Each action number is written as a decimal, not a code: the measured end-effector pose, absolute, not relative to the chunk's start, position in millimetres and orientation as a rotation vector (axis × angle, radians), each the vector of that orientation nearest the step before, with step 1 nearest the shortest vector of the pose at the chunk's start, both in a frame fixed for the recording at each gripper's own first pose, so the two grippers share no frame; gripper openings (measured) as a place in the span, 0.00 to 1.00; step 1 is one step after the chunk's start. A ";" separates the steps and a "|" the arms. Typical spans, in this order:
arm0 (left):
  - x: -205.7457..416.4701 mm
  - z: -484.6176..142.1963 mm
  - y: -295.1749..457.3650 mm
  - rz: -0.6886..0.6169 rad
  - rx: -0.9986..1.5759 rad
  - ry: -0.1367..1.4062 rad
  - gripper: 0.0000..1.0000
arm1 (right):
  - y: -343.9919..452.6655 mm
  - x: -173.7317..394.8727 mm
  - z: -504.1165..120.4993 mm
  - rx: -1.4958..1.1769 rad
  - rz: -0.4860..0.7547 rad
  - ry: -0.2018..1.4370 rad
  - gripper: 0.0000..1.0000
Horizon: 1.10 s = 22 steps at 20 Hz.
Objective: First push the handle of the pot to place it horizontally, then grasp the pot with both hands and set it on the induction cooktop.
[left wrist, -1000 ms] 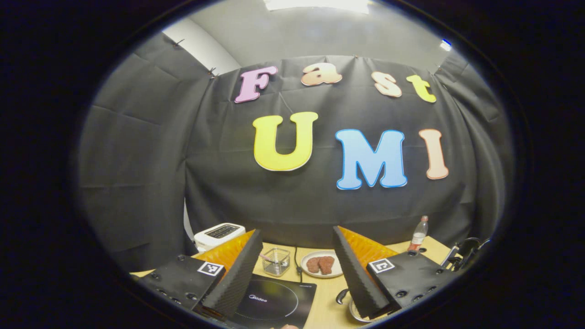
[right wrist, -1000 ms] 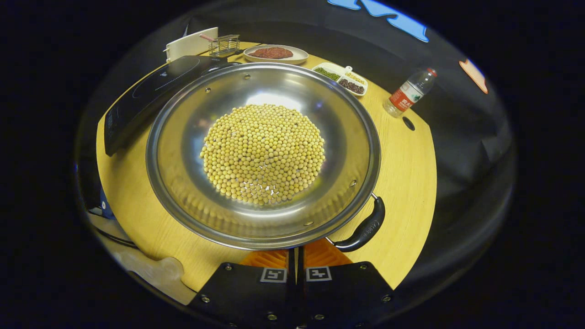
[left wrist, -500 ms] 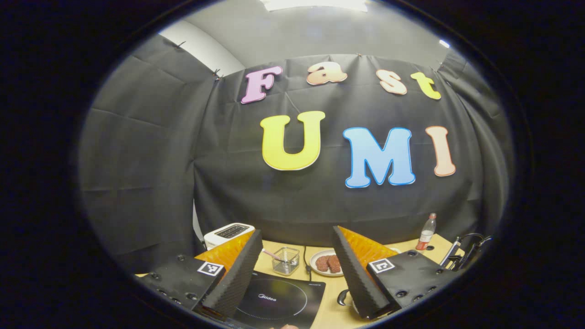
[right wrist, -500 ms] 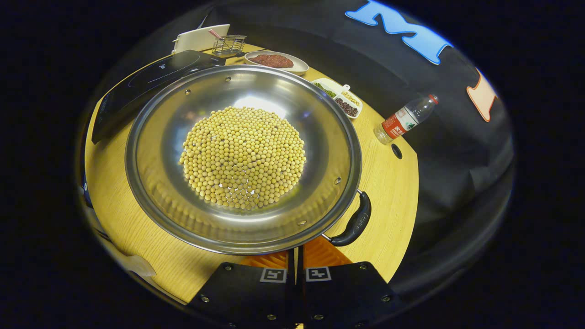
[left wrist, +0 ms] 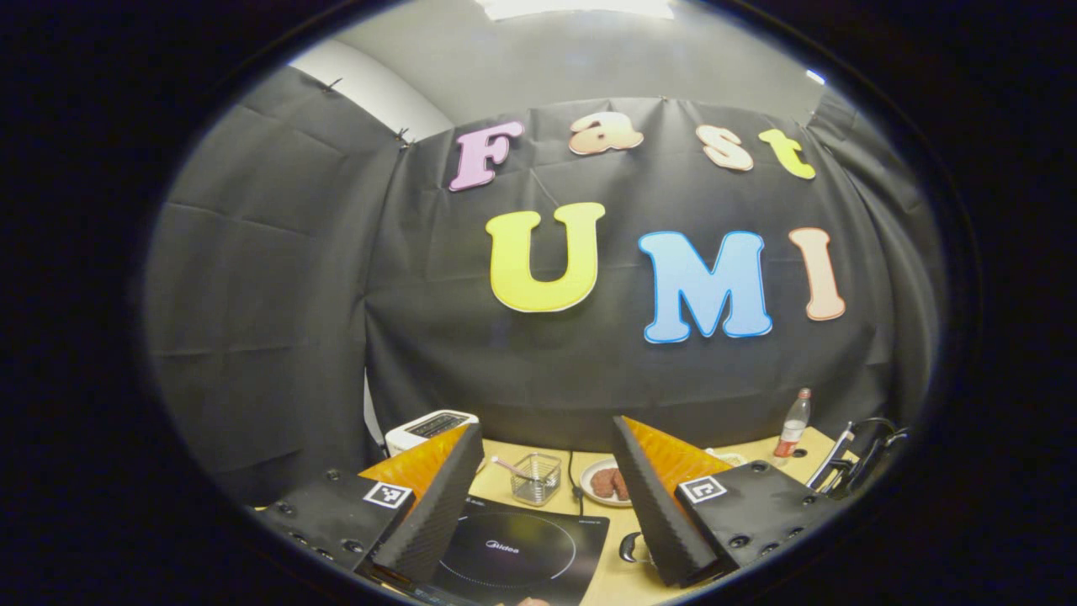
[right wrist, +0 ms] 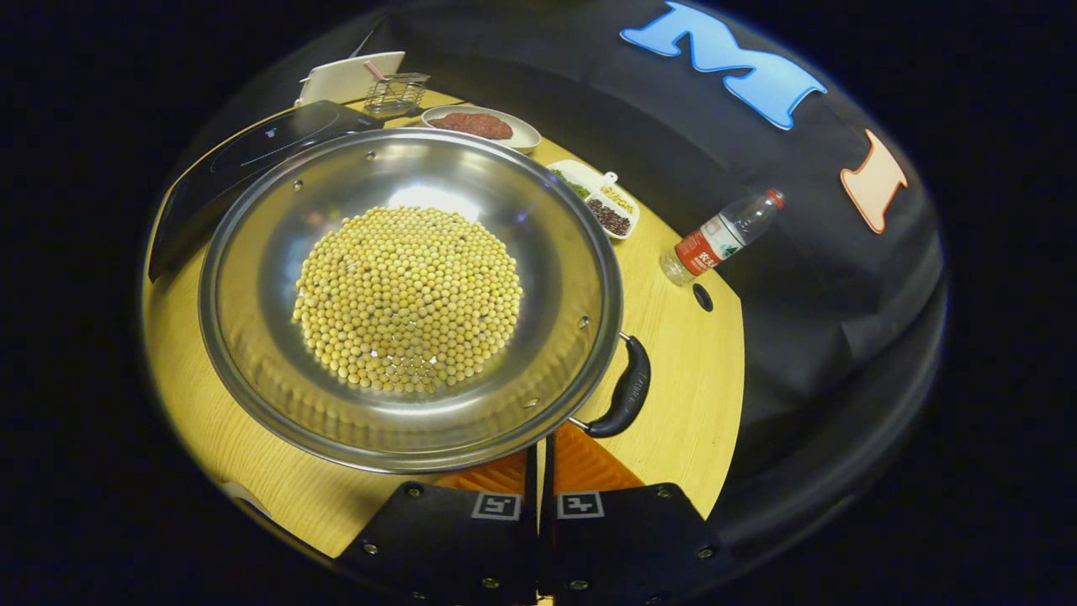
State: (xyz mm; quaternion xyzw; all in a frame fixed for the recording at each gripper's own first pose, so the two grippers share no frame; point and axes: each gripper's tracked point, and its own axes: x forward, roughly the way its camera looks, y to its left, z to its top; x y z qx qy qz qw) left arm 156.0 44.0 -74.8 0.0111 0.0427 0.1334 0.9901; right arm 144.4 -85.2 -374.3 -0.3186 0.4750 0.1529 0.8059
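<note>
1. We see the table (right wrist: 715, 404) under everything.
2. Our pot (right wrist: 555, 236), holding soybeans (right wrist: 408, 299), sits on the table just right of the cooktop (right wrist: 252, 151), its black handle (right wrist: 624, 391) toward the near right.
3. Our left gripper (left wrist: 547, 497) is raised with fingers spread wide, holding nothing, cooktop beneath.
4. Our right gripper (right wrist: 540, 459) has its fingers pressed together at the pot's near rim, just left of the handle; whether they pinch the rim, we cannot tell.
5. A bottle (right wrist: 719, 237) stands far right.
</note>
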 end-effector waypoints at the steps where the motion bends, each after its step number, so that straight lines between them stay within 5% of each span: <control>1: 157.7 -75.8 41.6 0.262 0.023 0.088 0.94 | -87.2 144.0 -371.9 -0.654 0.316 1.013 0.02; 5: 167.8 -83.1 27.6 0.229 0.027 0.099 0.97 | -97.5 141.8 -356.4 -0.555 0.256 0.994 0.12; 6: 172.1 -84.9 24.3 0.219 0.030 0.102 1.00 | -99.8 141.2 -350.8 -0.525 0.246 0.987 0.24; 7: 176.0 -87.2 21.2 0.209 0.033 0.106 1.00 | -100.4 139.6 -345.9 -0.488 0.239 0.986 0.49; 8: 178.8 -90.9 17.6 0.197 0.034 0.111 1.00 | -102.6 136.8 -339.6 -0.446 0.223 0.975 0.53; 11: 185.7 -101.8 6.0 0.162 0.027 0.130 1.00 | -107.6 141.8 -324.3 -0.329 0.154 0.927 0.97; 20: 206.0 -181.9 -36.5 0.029 -0.017 0.315 0.94 | -99.1 155.4 -297.3 -0.076 0.108 0.814 0.98; 22: 208.3 -203.9 -44.8 0.007 -0.015 0.372 0.99 | -95.8 158.1 -298.0 -0.054 0.109 0.813 0.98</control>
